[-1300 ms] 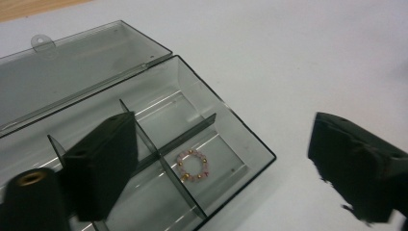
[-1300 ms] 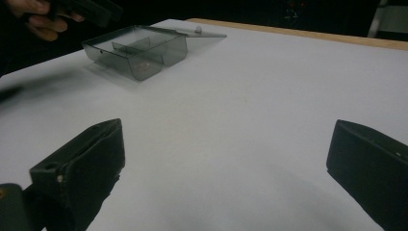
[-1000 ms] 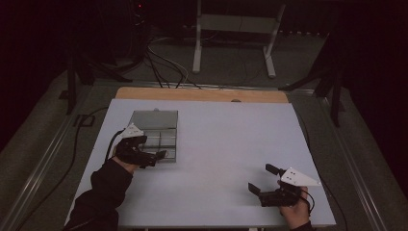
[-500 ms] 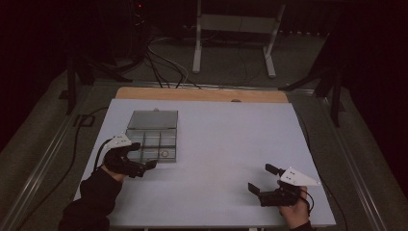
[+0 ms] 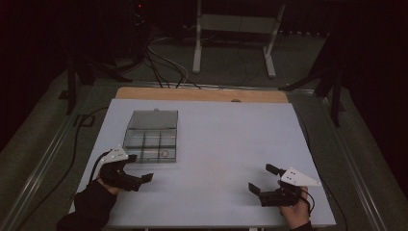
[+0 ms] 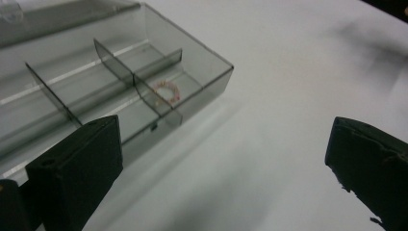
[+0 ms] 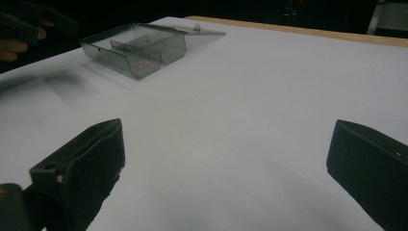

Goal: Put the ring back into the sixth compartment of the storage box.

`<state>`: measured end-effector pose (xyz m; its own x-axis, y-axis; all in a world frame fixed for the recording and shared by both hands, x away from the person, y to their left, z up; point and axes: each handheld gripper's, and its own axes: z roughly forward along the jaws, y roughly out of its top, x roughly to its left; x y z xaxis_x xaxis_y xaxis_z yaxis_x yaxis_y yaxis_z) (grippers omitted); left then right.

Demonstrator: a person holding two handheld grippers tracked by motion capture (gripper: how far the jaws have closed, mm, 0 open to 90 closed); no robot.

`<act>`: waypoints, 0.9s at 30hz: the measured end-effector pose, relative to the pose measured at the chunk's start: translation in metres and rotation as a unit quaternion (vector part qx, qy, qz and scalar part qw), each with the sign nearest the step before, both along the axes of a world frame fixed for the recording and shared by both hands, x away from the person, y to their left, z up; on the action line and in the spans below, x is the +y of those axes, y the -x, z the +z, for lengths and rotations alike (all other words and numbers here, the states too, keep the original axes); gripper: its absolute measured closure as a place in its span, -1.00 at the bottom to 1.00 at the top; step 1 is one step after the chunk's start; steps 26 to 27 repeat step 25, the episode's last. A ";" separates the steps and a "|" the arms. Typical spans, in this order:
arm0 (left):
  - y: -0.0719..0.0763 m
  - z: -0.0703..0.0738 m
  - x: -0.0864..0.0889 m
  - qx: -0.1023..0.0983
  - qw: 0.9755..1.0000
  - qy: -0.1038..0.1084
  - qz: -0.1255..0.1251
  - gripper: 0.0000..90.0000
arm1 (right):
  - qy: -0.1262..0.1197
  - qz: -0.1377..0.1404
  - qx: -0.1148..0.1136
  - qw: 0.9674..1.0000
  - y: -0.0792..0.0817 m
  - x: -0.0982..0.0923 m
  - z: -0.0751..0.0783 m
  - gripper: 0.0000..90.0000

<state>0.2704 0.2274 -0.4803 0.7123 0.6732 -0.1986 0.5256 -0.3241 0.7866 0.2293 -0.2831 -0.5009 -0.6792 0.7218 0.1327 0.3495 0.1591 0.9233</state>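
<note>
A clear grey compartment box (image 5: 151, 140) lies on the left part of the white table (image 5: 226, 139), its lid (image 5: 154, 119) folded flat behind it. A small pinkish ring (image 5: 165, 154) rests in the box's near right compartment, also seen in the left gripper view as the ring (image 6: 166, 91) inside the box (image 6: 120, 72). My left gripper (image 5: 139, 167) hovers just in front of the box, open and empty (image 6: 226, 163). My right gripper (image 5: 261, 178) sits near the table's front right, open and empty (image 7: 226, 163), with the box (image 7: 139, 48) far off.
A wooden strip (image 5: 202, 94) runs along the table's far edge. Cables (image 5: 159, 57) and a metal stand (image 5: 231, 29) lie on the dark floor beyond. In the right gripper view the other hand (image 7: 17, 43) shows at the top left.
My left gripper has pulled back from over the box toward the table's front left edge. The right gripper has stayed put.
</note>
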 end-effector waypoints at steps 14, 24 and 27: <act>0.015 -0.024 0.011 0.002 1.000 0.004 -0.003 -0.99 | 0.001 0.001 0.000 1.000 0.001 0.000 0.000 -1.00; 0.021 -0.032 0.012 -0.024 1.000 0.000 -0.016 -0.98 | 0.002 0.002 0.001 1.000 0.001 0.001 0.000 -1.00; 0.021 -0.031 0.012 -0.023 1.000 0.002 -0.017 -0.98 | 0.003 0.003 0.001 1.000 0.001 0.001 0.000 -1.00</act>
